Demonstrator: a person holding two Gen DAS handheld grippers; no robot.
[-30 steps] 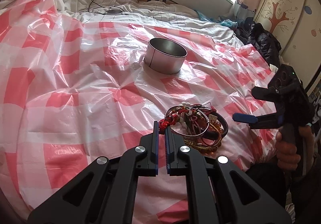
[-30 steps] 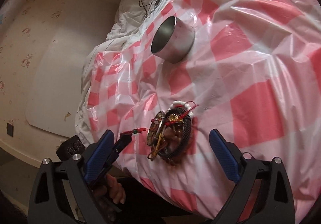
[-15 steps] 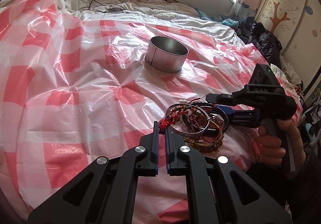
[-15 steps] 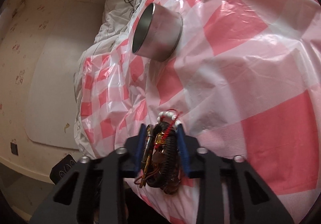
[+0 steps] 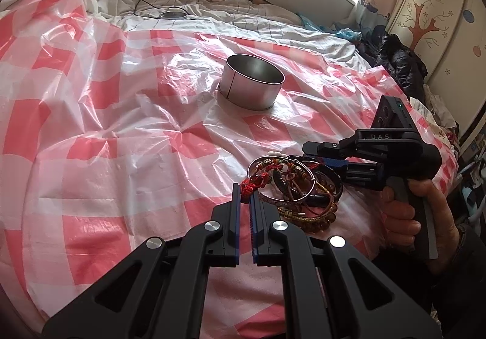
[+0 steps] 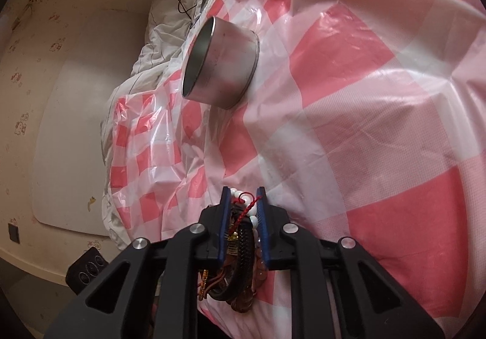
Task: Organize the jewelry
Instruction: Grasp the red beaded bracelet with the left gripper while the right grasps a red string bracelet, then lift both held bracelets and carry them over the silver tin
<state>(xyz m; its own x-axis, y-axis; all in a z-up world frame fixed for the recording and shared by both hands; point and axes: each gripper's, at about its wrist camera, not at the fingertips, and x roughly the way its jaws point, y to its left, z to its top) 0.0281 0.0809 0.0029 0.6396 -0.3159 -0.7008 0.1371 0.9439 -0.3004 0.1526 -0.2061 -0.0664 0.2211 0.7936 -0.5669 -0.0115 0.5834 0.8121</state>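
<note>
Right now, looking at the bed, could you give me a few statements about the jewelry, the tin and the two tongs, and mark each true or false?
1. The metal tin stands upright on the checked plastic sheet, apart from the jewelry. True.
2. The tin already holds bracelets. False: no jewelry shows inside it in the left view.
3. The right tongs are closed on the pile of bracelets. True: beads and cords sit between the two blue pads.
4. The left tongs are spread wide above the tin. False: they are nearly shut, pinching the red knotted cord at the pile's edge.
5. The pile is a single silver bangle. False: it mixes bangles, beads and cords.
</note>
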